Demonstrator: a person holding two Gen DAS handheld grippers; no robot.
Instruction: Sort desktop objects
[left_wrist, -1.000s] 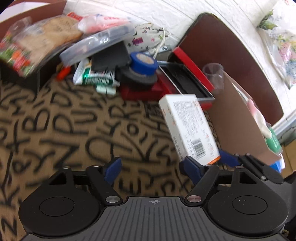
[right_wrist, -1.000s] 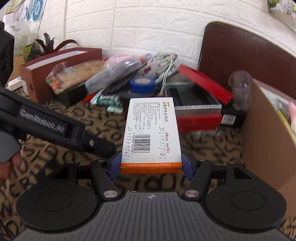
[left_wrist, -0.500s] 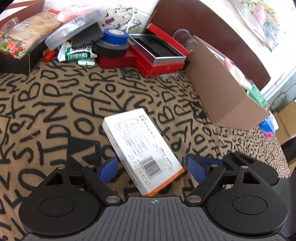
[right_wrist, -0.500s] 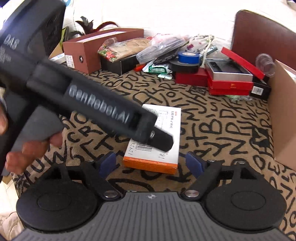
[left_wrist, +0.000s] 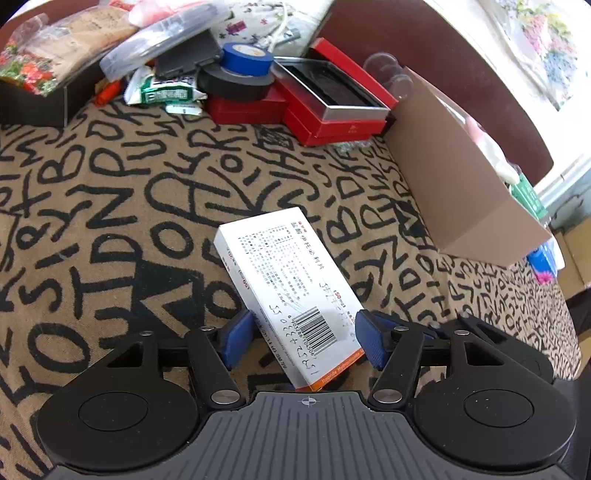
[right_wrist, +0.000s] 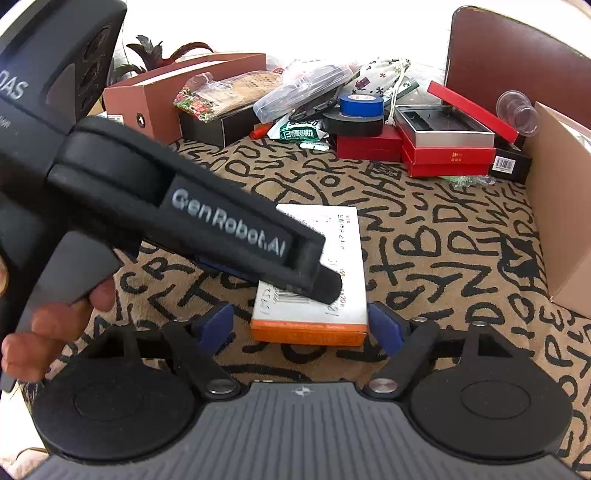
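A white medicine box with an orange end (left_wrist: 288, 291) lies flat on the letter-patterned cloth (left_wrist: 110, 206). My left gripper (left_wrist: 303, 338) straddles its near end, with the blue pads close to both sides or touching them. The box also shows in the right wrist view (right_wrist: 325, 280), lying just ahead of my right gripper (right_wrist: 303, 325), which is open and empty with a gap on each side. The left gripper's black body (right_wrist: 192, 214) reaches over the box from the left in that view.
A pile at the back holds blue tape (left_wrist: 247, 59) on black tape, red boxes (left_wrist: 332, 110), a green packet (left_wrist: 166, 92), a drawstring pouch and snack bags. A brown cardboard box (left_wrist: 458, 184) stands at the right. A brown shoe box (right_wrist: 177, 92) stands back left.
The right gripper let go of the medicine box, which now lies on the cloth. The left gripper moved in over it and its pads have closed in around the near end.
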